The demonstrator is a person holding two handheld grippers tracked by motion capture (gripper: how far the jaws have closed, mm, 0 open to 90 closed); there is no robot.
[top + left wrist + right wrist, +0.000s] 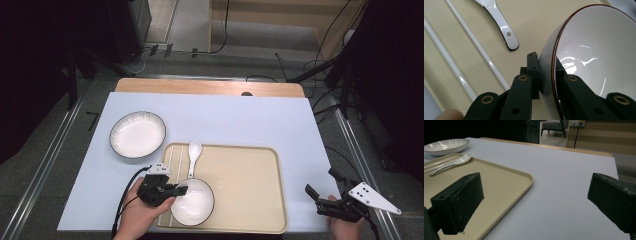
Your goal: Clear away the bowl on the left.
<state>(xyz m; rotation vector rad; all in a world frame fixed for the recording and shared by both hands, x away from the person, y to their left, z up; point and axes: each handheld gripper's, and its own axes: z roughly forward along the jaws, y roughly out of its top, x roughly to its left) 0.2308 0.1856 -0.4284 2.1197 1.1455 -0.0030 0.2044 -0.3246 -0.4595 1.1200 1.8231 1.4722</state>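
Note:
A white bowl (pixel 193 201) with a dark rim rests at the front left of the beige tray (pixel 250 190). My left gripper (pixel 180 190) is shut on the bowl's left rim; in the left gripper view the two jaws pinch the wall of the bowl (pixel 589 57), one inside and one outside. A white spoon (pixel 193 156) lies on the tray behind the bowl, and its handle end (pixel 509 40) shows close by. Two white chopsticks (pixel 172 165) lie along the tray's left side. My right gripper (pixel 320 190) stands open at the table's front right corner, with nothing between its jaws.
A white ribbed plate (pixel 137 134) sits on the pale table cover (pixel 240 120) behind and left of the tray. The tray's right corner (pixel 524 182) lies just left of the right gripper. Metal rails run along both table sides.

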